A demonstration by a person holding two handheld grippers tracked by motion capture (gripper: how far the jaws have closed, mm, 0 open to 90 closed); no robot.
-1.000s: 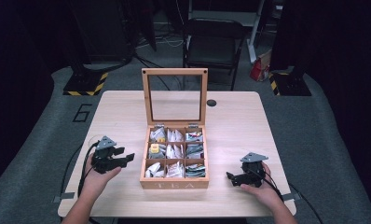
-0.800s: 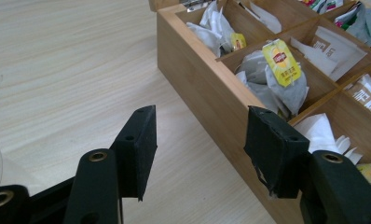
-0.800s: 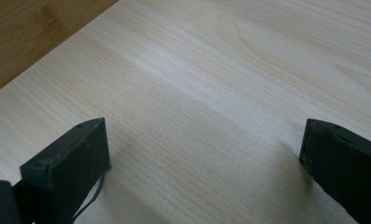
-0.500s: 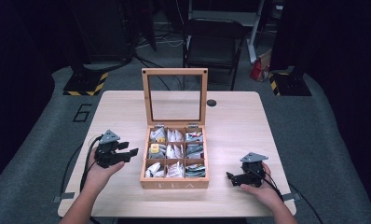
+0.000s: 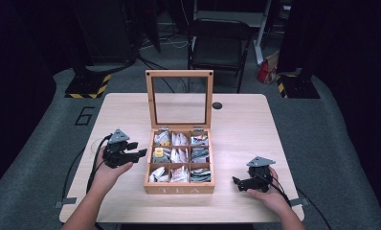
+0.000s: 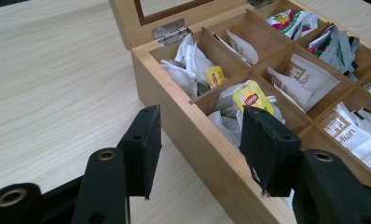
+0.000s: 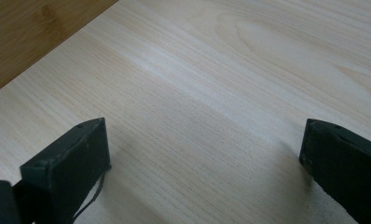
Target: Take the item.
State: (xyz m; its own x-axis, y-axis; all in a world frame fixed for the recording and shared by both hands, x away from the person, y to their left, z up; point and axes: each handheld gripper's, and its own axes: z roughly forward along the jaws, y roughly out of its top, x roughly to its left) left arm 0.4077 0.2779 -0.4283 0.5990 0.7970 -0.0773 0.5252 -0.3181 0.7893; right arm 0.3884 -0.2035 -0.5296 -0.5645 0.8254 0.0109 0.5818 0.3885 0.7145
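Note:
A wooden tea box (image 5: 179, 189) stands at the table's middle, its glass-paned lid (image 5: 179, 74) upright. Its nine compartments hold paper tea bags. My left gripper (image 5: 138, 149) hovers just left of the box, pointing at it. Its jaws are open with nothing between the pads, and they have just been closing a little. In the left gripper view, this gripper (image 6: 200, 140) faces the box's side wall (image 6: 193, 126), with a yellow Lipton tea bag (image 6: 252, 97) in the compartment just beyond. My right gripper (image 5: 237, 184) rests on the table right of the box, open and empty (image 7: 202, 158).
The light wooden table (image 5: 246, 129) has bare room on both sides of the box. A small black round insert (image 5: 217, 105) sits near its back edge. A black folding chair (image 5: 219, 43) stands behind the table. Cables trail from both grippers toward the front edge.
My left gripper has moved right and slightly up, closer to the box's left wall. The right gripper and the box have stayed put.

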